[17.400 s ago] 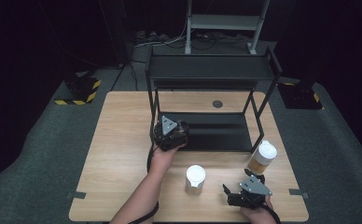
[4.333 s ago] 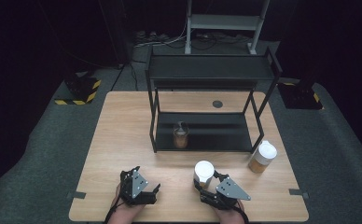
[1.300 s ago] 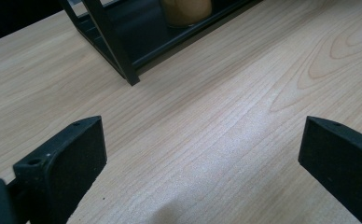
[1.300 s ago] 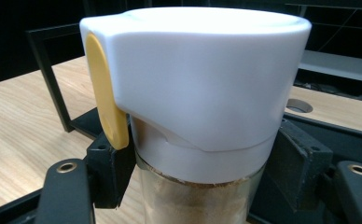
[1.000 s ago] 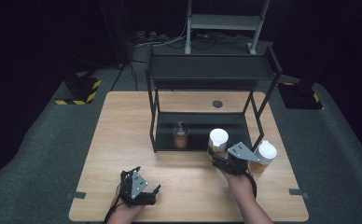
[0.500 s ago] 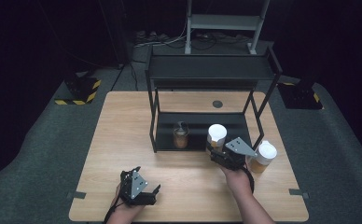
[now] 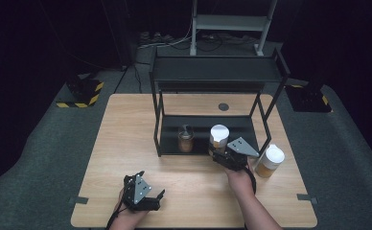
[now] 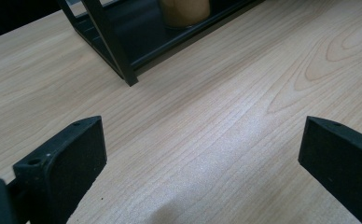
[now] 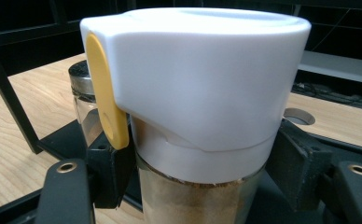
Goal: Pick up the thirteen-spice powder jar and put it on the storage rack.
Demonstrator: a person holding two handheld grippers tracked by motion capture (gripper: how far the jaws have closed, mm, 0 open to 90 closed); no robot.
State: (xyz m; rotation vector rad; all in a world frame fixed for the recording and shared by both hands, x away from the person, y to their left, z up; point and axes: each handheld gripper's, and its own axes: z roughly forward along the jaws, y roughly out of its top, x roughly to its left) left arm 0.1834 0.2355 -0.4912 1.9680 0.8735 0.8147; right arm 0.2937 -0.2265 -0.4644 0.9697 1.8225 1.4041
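Note:
My right gripper (image 7: pixel 221 156) is shut on a white-lidded spice jar (image 7: pixel 218 137), holding it upright at the front edge of the black rack's lower shelf (image 7: pixel 241 125). In the right gripper view the jar (image 9: pixel 195 112) has a white cap with a yellow tab and brown powder inside, and both jaws clamp its glass body. A black-lidded jar (image 7: pixel 185 138) stands on the shelf just left of it; it also appears behind the held jar (image 9: pixel 87 100). My left gripper (image 7: pixel 148 192) rests open near the table's front edge, nothing between its fingers (image 8: pixel 65 163).
A second white-lidded jar (image 7: pixel 269 161) stands on the wooden table (image 7: pixel 126 139) just right of my right hand. The black two-tier rack (image 7: pixel 216 72) occupies the table's middle back, with posts at each corner. A round cable hole (image 7: pixel 223 107) lies behind the rack.
My right gripper has carried the white-lidded jar leftward and forward to the lower shelf's front edge. The left gripper has stayed put near the table's front.

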